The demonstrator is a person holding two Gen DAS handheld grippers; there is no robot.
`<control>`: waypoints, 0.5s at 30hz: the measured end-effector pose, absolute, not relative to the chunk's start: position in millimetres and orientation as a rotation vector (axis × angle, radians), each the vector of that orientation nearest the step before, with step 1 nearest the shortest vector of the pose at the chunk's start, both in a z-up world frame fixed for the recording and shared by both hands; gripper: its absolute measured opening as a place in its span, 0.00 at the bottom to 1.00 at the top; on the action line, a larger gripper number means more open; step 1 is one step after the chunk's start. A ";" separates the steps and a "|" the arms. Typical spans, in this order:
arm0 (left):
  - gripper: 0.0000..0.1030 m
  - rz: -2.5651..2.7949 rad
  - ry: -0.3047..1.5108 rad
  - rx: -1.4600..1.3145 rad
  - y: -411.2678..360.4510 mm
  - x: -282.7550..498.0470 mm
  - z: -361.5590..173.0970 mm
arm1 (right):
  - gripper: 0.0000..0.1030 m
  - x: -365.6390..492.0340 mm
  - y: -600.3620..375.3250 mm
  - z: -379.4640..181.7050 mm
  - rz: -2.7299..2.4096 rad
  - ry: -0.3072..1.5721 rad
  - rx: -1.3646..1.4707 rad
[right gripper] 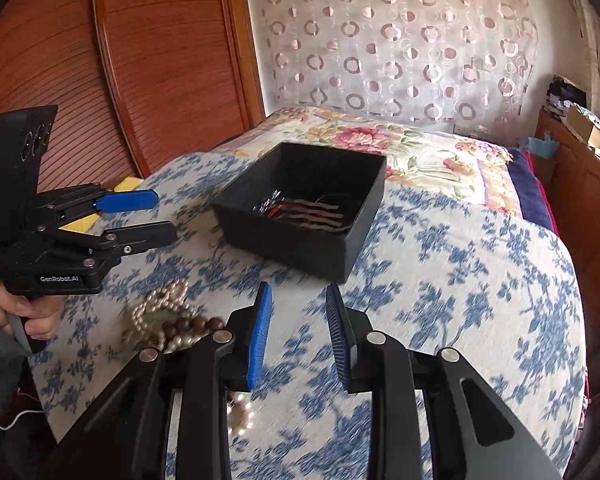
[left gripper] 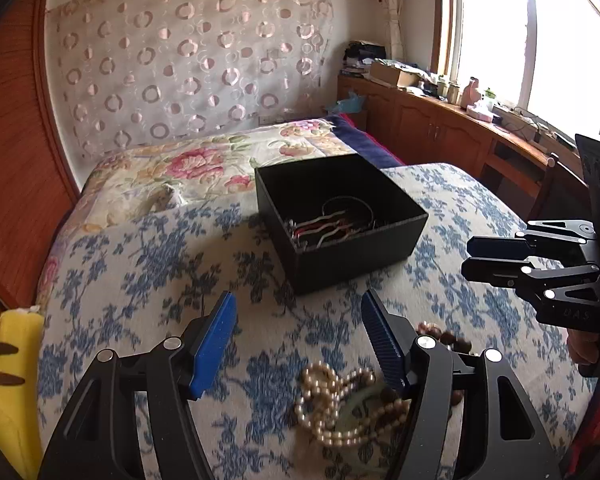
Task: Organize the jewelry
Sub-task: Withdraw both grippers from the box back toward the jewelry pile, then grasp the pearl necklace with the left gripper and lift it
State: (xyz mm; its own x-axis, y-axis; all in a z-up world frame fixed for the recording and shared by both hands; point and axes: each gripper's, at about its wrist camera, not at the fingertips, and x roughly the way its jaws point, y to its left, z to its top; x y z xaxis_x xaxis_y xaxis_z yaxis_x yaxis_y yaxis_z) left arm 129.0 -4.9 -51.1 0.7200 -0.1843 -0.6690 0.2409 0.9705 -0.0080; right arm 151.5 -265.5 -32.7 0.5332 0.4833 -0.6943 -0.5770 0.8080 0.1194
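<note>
A black open box [left gripper: 380, 248] stands on the blue-flowered bed cover and holds several hair clips and bangles [left gripper: 332, 224]. Just in front of it my left gripper [left gripper: 300, 336] is open with nothing between its blue pads. A tangled pearl necklace [left gripper: 328, 404] with a pale green piece lies under its right finger, and brown wooden beads [left gripper: 440, 336] lie beside it. In the right wrist view my right gripper [right gripper: 300, 332] stands open and empty before the box [right gripper: 292, 248], with the pearls [right gripper: 160, 308] and brown beads [right gripper: 196, 324] to its left. The left gripper [right gripper: 164, 216] hovers above them.
A flowered quilt [left gripper: 204, 160] lies behind the box, and a patterned curtain hangs beyond it. A wooden headboard [right gripper: 160, 60] stands on the left. A cluttered wooden cabinet [left gripper: 440, 120] runs under the window at right. A yellow plush toy [left gripper: 12, 380] lies at the bed's left edge.
</note>
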 end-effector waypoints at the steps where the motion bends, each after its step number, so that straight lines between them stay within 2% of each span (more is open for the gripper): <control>1: 0.60 -0.234 0.733 0.081 -3.9 125.8 -53.0 | 0.30 148.6 -264.9 -34.5 0.634 0.790 -0.130; 12: 0.60 -0.197 0.788 0.049 16.4 84.0 -77.1 | 0.30 102.8 -264.9 -51.1 0.621 0.802 -0.101; 15: 0.54 -0.204 0.804 0.037 18.5 77.0 -82.0 | 0.30 87.1 -266.8 -55.3 0.617 0.797 -0.093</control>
